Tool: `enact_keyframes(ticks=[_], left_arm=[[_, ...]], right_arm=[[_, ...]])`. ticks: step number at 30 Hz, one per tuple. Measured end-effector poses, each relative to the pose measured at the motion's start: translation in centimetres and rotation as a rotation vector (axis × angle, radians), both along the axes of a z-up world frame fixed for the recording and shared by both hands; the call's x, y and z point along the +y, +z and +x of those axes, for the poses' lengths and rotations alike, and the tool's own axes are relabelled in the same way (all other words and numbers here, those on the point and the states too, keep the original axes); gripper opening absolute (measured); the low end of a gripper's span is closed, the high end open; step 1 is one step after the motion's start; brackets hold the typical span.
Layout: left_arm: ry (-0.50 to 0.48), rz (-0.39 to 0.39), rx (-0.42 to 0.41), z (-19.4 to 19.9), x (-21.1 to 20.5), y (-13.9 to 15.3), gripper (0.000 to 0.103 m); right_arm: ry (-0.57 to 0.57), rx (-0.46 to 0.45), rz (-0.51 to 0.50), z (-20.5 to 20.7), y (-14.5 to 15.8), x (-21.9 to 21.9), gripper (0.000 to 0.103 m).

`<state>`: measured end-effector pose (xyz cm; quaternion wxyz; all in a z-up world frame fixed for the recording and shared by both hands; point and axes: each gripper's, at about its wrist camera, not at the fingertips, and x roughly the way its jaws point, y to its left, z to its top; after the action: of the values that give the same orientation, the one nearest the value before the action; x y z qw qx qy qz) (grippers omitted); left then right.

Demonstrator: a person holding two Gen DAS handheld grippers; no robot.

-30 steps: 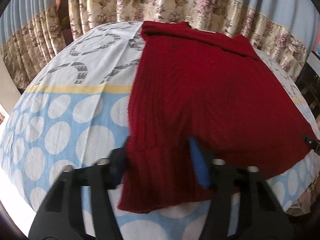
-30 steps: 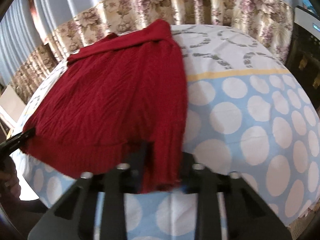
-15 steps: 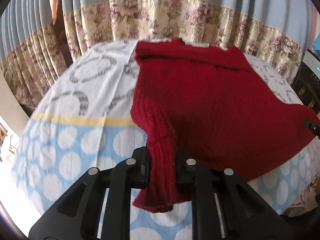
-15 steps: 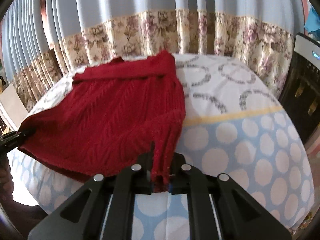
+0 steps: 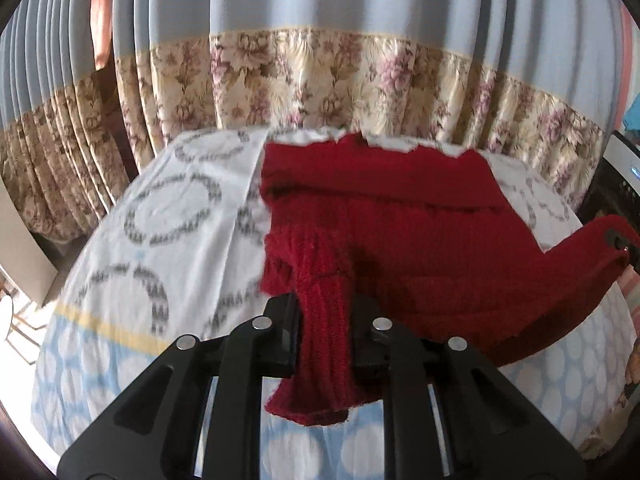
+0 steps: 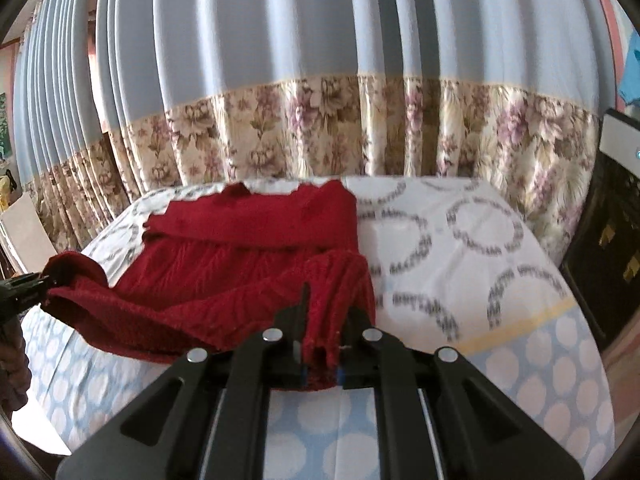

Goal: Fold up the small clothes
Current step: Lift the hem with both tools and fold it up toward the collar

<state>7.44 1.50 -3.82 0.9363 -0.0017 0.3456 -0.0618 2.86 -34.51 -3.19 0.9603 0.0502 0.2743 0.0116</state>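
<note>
- Left wrist view shows the left claw (image 5: 324, 320) clamped on the near left corner of the red knitted sweater (image 5: 400, 240); a ribbed tail of the knit hangs down between its fingers toward the camera.
- Right wrist view shows the right claw (image 6: 324, 336) clamped in the same way on the near right corner, with the cloth bunched between its fingers.
- Both corners are lifted off the bed (image 5: 168, 216), and the rest of the sweater lies ahead of both claws, with its far edge close to the flowered curtain (image 5: 360, 80).
- The near hem runs from one claw to the other and sags between them. The garment's length runs straight forward, away from the claws.
- I judge that the coming move is to carry the near hem forward over the body to the far edge. Both claws are equally near, so they should travel together to keep the hem level.
- At the far end the sweater already has one band folded over itself.
- Nothing stands on the bed ahead of the claws. A dark appliance (image 6: 616, 232) stands to the right of the bed, outside the path.
</note>
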Motion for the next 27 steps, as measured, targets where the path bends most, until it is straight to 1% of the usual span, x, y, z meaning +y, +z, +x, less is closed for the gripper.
enact_keyframes(ticks=[5,7,14,18,24,27], left_arm=[[0.006,0.004,-0.045,3.4,-0.1,1.6,0.015],[0.004,0.018,-0.071,5.0,-0.5,2.2,0.015],[-0.001,0.038,-0.111,9.5,-1.2,3.5,0.015],[0.000,0.046,-0.123,11.3,-1.6,3.8,0.015],[0.016,0.033,-0.122,13.7,-1.9,3.9,0.015],[0.024,0.044,-0.125,14.9,-2.2,3.8,0.015]], right_arm=[[-0.001,-0.028,-0.012,2.7,1.0,0.1,0.008],[-0.002,-0.039,-0.025,3.9,1.5,0.2,0.008],[-0.005,-0.065,-0.040,8.2,2.9,-0.3,0.008],[-0.009,-0.070,-0.046,10.3,3.2,-0.5,0.008],[-0.020,-0.072,-0.039,12.9,3.2,-0.9,0.008],[-0.021,-0.074,-0.044,14.3,3.3,-0.9,0.008]])
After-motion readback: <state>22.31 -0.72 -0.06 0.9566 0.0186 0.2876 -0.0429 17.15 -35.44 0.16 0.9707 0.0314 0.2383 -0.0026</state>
